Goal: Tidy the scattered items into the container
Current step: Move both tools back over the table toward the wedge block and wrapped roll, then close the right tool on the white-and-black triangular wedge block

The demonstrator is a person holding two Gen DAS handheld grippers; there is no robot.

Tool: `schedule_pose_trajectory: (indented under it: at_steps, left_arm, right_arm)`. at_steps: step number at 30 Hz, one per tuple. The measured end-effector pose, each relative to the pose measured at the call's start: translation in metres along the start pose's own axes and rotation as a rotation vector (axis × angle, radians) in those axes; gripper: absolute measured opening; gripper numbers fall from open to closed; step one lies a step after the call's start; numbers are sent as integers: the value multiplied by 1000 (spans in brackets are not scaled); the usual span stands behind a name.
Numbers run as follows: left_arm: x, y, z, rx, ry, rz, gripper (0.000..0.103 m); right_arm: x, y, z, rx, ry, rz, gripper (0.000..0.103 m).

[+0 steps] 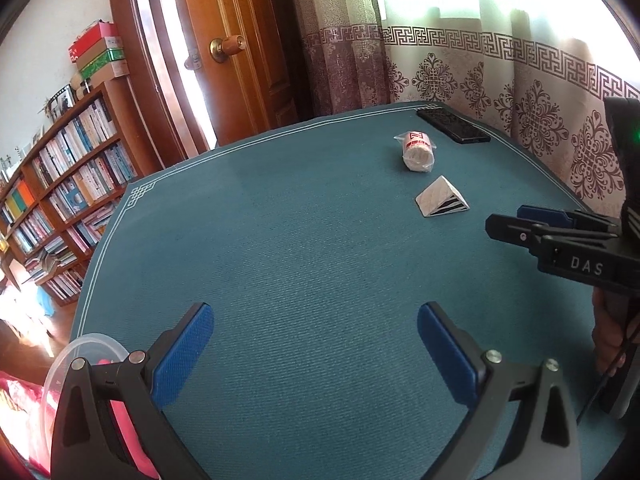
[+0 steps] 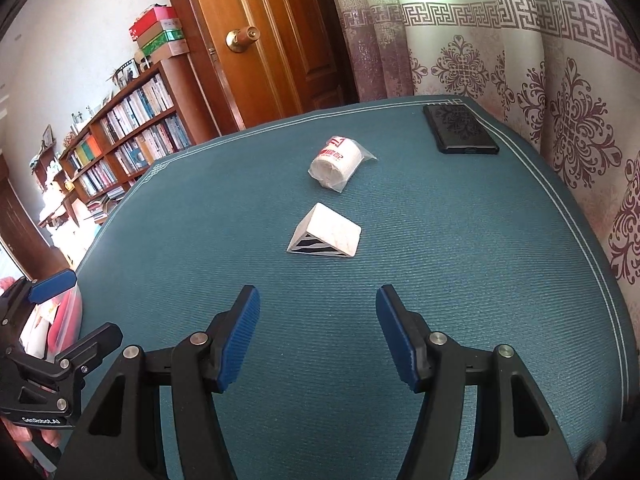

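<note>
Both grippers hover over the counter (image 2: pixel 460 280), covered w/ a teal ribbed mat. Left gripper (image 1: pixel 314 354): jaws spread wide, nothing between them, only bare mat. Right gripper (image 2: pixel 318 332): jaws also well apart, empty.

Straight ahead of the right jaws, near but not touching, sits a white wedge-shaped block (image 2: pixel 326 236) w/ black stripes on the triangular face turned toward the jaws. Beyond it, further out on about the same line, lies a wrapped roll of white tissue (image 2: pixel 340 162) in clear plastic, on its side, red print on top. The two are apart from each other. Far ahead and to the right of the right jaws, by the counter's back corner near the curtain (image 2: pixel 560 120), a black phone (image 2: pixel 460 128) lies flat.

From the left wrist view, block (image 1: pixel 440 200) and roll (image 1: pixel 416 152) are ahead and off to the right of the left jaws, well apart from them; the right gripper (image 1: pixel 520 228) comes in from the right edge, just beside the block.

Container (image 1: pixel 76 360): clear plastic tub, just left of and behind the left jaws at the counter's edge, something pink inside; can't tell what it is. In the right wrist view the tub (image 2: pixel 68 312) shows far left, behind the left gripper (image 2: pixel 68 324).

Bookshelf (image 2: pixel 128 132) and wooden door (image 2: pixel 272 40) in the bkgd.
</note>
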State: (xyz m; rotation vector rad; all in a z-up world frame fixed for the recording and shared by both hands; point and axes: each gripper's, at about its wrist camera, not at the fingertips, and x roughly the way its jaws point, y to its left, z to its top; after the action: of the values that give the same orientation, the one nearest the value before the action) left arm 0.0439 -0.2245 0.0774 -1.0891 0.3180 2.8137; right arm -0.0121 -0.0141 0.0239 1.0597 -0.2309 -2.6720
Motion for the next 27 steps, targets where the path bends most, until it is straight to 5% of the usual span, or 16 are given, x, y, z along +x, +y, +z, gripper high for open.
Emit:
schedule_pose_trajectory:
  at_steps: [16,27]
  left_arm:
    - [22,8,20,-57,15,-31,102]
    - [39,8,30,-61,38,-25,102]
  right_arm:
    - [50,0,46,-52,5,-28,64]
    - [80,-1,58,-187,114,150,64]
